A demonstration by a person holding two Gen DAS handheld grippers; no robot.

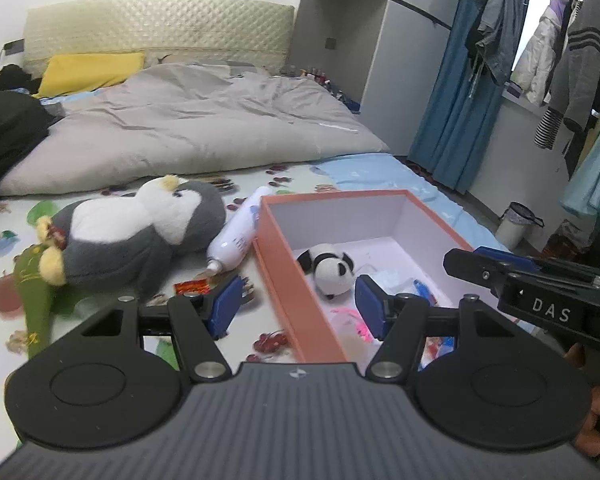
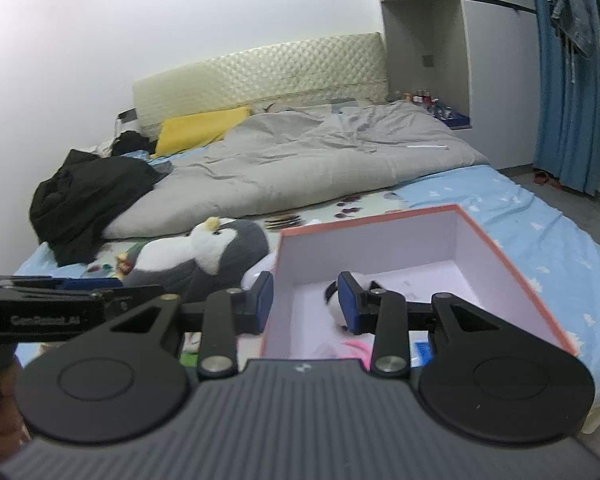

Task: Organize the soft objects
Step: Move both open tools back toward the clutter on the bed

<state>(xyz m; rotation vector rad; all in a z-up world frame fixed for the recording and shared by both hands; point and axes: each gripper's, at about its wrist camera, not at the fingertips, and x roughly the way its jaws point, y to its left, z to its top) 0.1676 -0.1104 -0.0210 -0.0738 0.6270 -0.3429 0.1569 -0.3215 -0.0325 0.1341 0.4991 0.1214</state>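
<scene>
large grey-and-white plush penguin (image 1: 140, 236) lies on the patterned bedsheet (image 1: 288, 184), left of the orange-rimmed cardboard box (image 1: 300, 296) | likely light, squashy: pinch a narrow part, not the belly | left gripper (image 1: 296, 304) gaping, empty | right gripper (image 2: 305, 302) gaping, empty, over box wall

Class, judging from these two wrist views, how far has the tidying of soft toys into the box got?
Done: the small panda plush already lies inside the orange box. In hand: nothing; the left gripper and right gripper are both open and empty above the box's near end. Left: the big grey penguin plush and the green plush beside it lie on the bed outside the box.
</scene>
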